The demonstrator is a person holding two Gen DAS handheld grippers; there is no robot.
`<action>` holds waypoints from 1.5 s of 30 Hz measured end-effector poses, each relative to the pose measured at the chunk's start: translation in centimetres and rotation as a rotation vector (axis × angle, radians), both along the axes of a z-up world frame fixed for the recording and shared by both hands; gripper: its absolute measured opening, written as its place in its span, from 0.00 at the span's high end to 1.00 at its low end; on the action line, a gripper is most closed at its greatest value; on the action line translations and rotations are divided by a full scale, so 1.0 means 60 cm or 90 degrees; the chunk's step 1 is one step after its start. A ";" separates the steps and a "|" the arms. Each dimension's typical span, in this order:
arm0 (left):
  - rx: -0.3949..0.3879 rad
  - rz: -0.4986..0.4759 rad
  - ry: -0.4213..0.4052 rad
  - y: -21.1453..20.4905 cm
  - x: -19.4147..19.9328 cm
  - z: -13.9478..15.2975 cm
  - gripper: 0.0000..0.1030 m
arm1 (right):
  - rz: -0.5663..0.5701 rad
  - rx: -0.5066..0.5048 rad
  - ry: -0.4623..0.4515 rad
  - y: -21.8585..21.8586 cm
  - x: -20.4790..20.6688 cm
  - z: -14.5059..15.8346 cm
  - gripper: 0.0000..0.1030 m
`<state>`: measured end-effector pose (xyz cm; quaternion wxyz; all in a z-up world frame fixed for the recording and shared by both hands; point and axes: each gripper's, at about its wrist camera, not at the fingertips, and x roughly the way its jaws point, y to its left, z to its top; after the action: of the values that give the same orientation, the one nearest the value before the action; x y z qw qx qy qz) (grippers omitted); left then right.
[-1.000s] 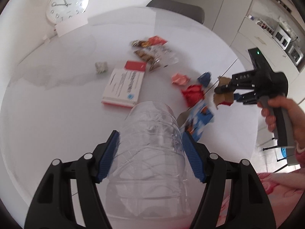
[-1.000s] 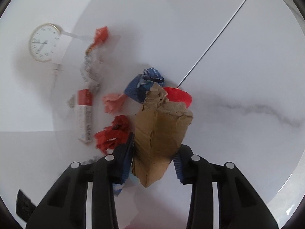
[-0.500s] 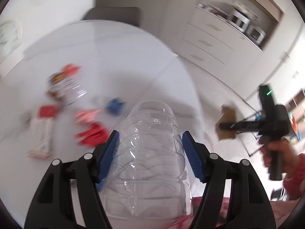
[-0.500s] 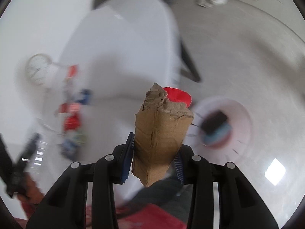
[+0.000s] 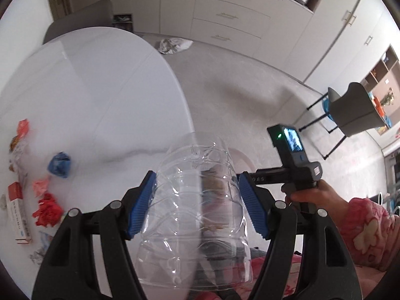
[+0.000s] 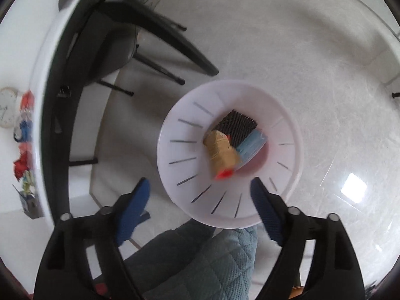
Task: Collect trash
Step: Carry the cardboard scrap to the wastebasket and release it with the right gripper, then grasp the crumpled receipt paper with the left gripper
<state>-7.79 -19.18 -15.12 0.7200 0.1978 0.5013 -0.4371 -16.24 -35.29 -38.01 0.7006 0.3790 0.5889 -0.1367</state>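
Observation:
My left gripper [image 5: 197, 206] is shut on a clear plastic bottle [image 5: 195, 215] and holds it over the table's edge. My right gripper [image 6: 200, 210] is open and empty, above a white trash bin [image 6: 187, 182] on the floor. A brown cardboard scrap [image 6: 221, 151] with a red piece lies in the bin on a black and a blue item. The right gripper also shows in the left wrist view [image 5: 295, 165]. On the white table [image 5: 100, 100] lie a blue wad [image 5: 59, 164], a pink wad [image 5: 41, 186] and a red wad [image 5: 47, 211].
A red and white box [image 5: 18, 212] and snack wrappers [image 5: 18, 140] lie at the table's left. Grey chairs [image 5: 355, 110] stand on the floor, one under the table [image 6: 110, 40]. A crumpled bag [image 5: 172, 45] lies on the floor by the cabinets. My lap is below.
The right gripper swung off the table over the bin, opened and dropped the cardboard scrap into it. The left gripper turned right toward the table's edge with the bottle.

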 end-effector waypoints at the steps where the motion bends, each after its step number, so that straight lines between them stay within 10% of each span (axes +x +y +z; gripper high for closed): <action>1: 0.002 -0.006 0.004 -0.010 -0.005 -0.004 0.36 | -0.005 -0.012 -0.004 -0.006 -0.006 0.015 0.13; 12: 0.042 -0.080 0.028 -0.129 -0.058 -0.047 0.35 | -0.063 -0.058 -0.081 -0.081 -0.086 0.171 0.05; 21: 0.057 -0.060 0.021 -0.130 -0.061 -0.041 0.13 | -0.082 -0.073 -0.115 -0.091 -0.098 0.222 0.05; 34: -0.021 0.136 -0.087 0.056 0.022 0.103 0.08 | 0.042 -0.167 -0.218 -0.005 -0.007 0.377 0.03; 45: -0.006 0.354 -0.109 0.284 0.090 0.115 0.08 | 0.203 -0.210 -0.277 0.121 0.117 0.431 0.03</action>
<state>-2.37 -2.16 -8.20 0.8527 0.0858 0.4718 -0.2071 -9.22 -28.01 -12.13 0.8748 0.1837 0.4470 -0.0347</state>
